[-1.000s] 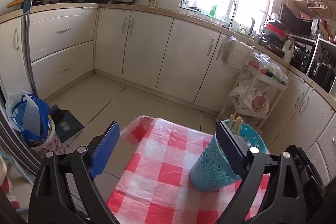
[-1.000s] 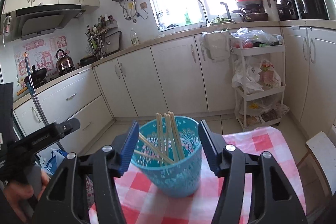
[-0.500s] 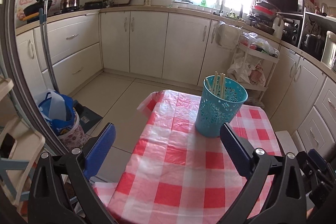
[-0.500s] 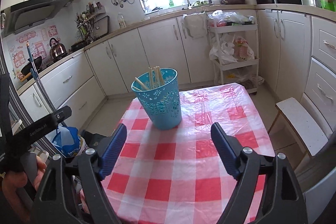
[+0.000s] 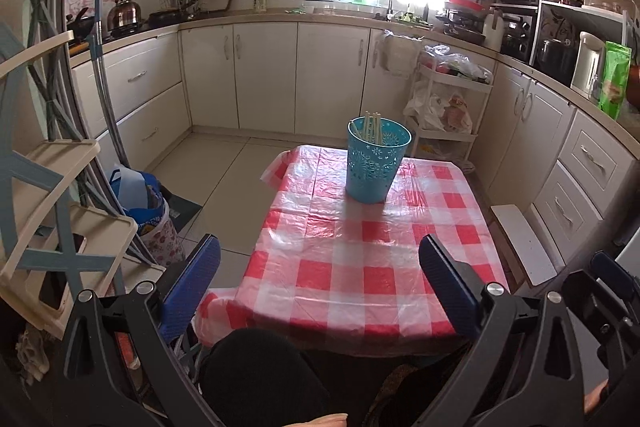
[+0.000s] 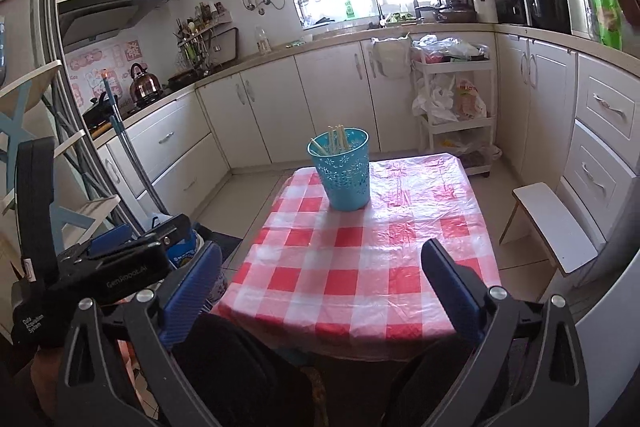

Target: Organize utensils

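Note:
A teal perforated utensil holder [image 5: 377,161] stands upright at the far end of a red-and-white checked table [image 5: 360,267]. It also shows in the right wrist view [image 6: 342,169]. Several pale chopsticks [image 5: 372,126] stand inside it, seen too in the right wrist view [image 6: 337,138]. My left gripper [image 5: 320,251] is open and empty, well back from the table's near edge. My right gripper [image 6: 320,255] is open and empty, also near the front edge. The left gripper's body [image 6: 108,267] shows at left in the right wrist view.
White kitchen cabinets [image 5: 264,83] wrap around the room. A white trolley with bags [image 5: 448,107] stands behind the table. A small white stool [image 6: 552,223] sits to the right. A folding rack [image 5: 52,187], a mop handle and a blue bag [image 5: 136,195] stand at left.
Both grippers have drawn back and up from the teal holder, which now stands far off at the table's far end. Both stay open and empty.

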A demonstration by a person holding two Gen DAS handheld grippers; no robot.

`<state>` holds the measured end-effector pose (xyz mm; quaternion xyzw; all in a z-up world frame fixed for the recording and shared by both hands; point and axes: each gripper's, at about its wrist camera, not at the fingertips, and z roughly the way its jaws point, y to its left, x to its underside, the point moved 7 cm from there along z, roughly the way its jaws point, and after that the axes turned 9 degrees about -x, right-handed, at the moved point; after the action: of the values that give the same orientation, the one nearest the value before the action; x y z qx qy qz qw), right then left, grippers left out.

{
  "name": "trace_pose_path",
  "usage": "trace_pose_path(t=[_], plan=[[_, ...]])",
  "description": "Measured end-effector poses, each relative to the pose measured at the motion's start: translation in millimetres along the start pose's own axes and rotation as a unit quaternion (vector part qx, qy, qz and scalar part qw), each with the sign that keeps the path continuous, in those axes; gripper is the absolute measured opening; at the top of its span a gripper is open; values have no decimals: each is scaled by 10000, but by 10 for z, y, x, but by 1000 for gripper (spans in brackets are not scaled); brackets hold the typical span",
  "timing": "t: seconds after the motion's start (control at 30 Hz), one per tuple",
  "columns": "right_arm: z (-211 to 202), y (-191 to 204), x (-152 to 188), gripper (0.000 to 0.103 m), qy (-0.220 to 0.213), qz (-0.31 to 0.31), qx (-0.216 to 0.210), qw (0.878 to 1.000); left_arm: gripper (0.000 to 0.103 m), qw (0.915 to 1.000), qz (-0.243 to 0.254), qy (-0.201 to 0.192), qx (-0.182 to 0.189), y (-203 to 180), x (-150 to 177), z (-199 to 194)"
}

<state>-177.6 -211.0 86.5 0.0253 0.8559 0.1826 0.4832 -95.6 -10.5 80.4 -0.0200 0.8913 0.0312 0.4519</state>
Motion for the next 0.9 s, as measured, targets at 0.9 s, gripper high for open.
trace_pose_path(t=[0.9], plan=[[-886, 538, 383, 96, 46, -173, -48, 9998, 95, 9992, -300, -263, 8, 412, 422, -1246]])
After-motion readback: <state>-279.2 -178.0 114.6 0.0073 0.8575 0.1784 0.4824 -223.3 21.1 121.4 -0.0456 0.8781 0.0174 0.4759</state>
